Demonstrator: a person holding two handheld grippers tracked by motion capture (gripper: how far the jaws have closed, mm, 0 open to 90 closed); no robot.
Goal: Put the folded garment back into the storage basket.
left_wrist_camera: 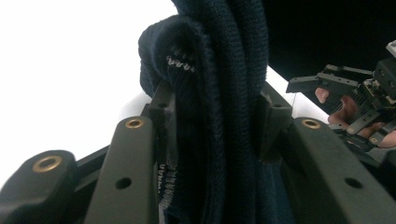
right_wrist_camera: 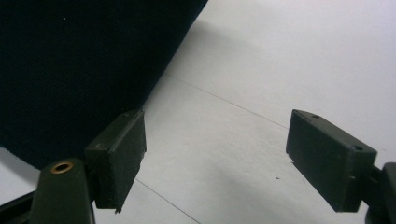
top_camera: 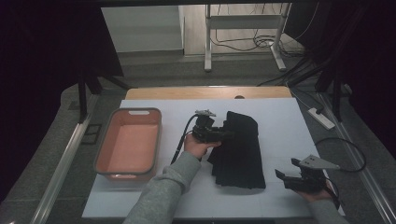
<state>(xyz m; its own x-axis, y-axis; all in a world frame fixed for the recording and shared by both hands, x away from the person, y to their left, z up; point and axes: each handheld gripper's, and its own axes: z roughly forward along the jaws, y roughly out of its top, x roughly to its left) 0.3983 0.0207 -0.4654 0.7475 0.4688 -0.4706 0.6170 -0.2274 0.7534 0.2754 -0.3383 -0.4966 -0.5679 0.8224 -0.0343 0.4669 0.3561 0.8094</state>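
White, smooth tabletop (top_camera: 280, 121) carries a folded dark ribbed-knit garment (top_camera: 239, 151) at its middle. Left gripper (top_camera: 223, 135) is clamped on the thick bunched knit edge. Right gripper (top_camera: 286, 176) rests near the cloth's corner, blocky jaws apart. Beside them sits a rounded pinkish tub (top_camera: 129, 112).

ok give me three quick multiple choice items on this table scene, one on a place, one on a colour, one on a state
1. Where is the tub relative to the dark knit garment?
A. left of it
B. right of it
C. on top of it

2. What colour is the tub?
A. green
B. salmon pink
C. yellow

3. How are the left tongs?
A. open above the table
B. shut on the garment
C. inside the tub

Answers: 1 A, the high view shows the tub at the table's left; 2 B, its walls are pink; 3 B, the left gripper view shows knit folds pinched between the jaws, while the right tongs gape open.
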